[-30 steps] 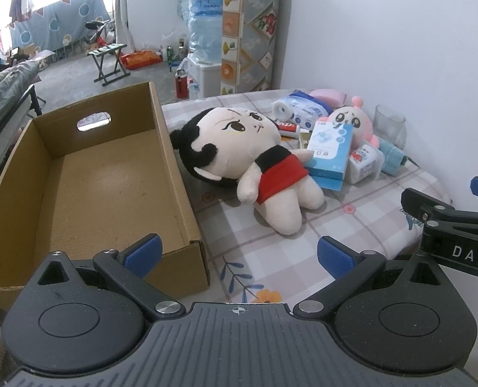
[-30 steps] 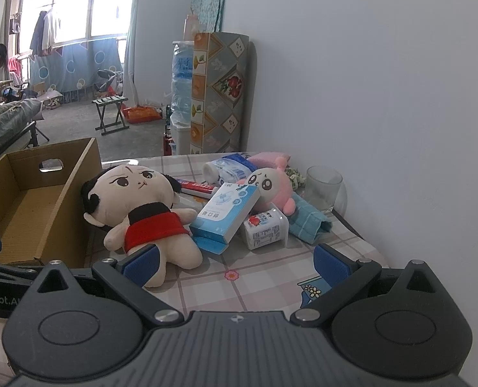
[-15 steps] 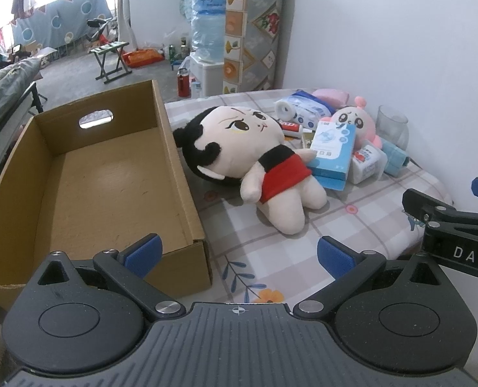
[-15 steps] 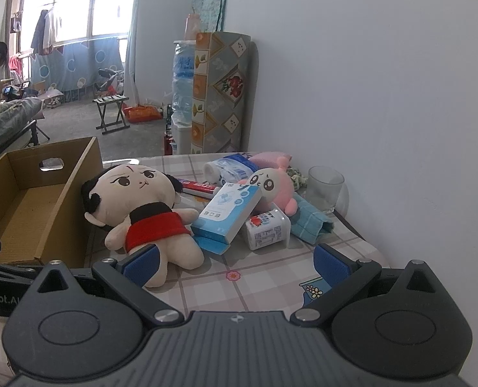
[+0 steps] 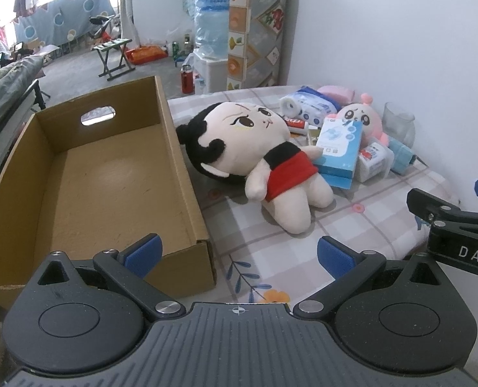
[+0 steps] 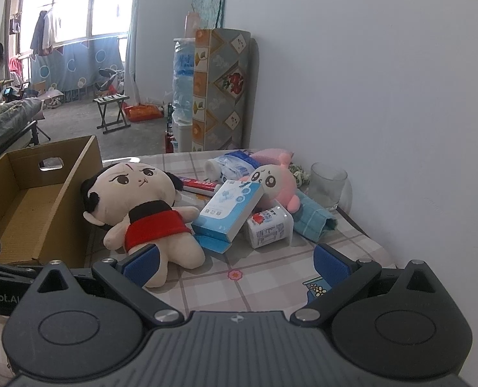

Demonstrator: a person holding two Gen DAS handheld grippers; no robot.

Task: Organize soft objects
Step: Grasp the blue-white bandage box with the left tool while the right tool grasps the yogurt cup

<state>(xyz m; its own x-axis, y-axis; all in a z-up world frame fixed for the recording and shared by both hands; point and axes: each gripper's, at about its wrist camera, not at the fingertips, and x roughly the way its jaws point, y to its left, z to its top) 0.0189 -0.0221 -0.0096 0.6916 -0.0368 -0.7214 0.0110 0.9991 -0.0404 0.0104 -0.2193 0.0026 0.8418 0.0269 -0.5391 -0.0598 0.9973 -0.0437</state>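
1. Since the cardboard box [image 5: 87,174] is seen with a bare brown floor, nothing's been sorted yet by the look of it; it sits at the left of the desk [image 5: 361,225], open-topped, with a handle slot cut in the far wall. Plain corrugated board, stiff and boxy.
2. Just beside the box's right wall, the big plush doll [image 5: 258,154] is laid on its back: round cream head, black felt hair, red skirt, stubby limbs. Soft and squashy, probably the first thing to be moved.
3. A light blue carton [image 6: 231,209] is propped against the doll's arm — rigid, so likely left out.
4. The small pink plush [image 6: 273,183] is tucked behind that carton, round and fuzzy, still to be boxed.
5. The left gripper [image 5: 237,254] and right gripper [image 6: 235,261] are both held apart with nothing between the blue pads, hovering short of the toys.
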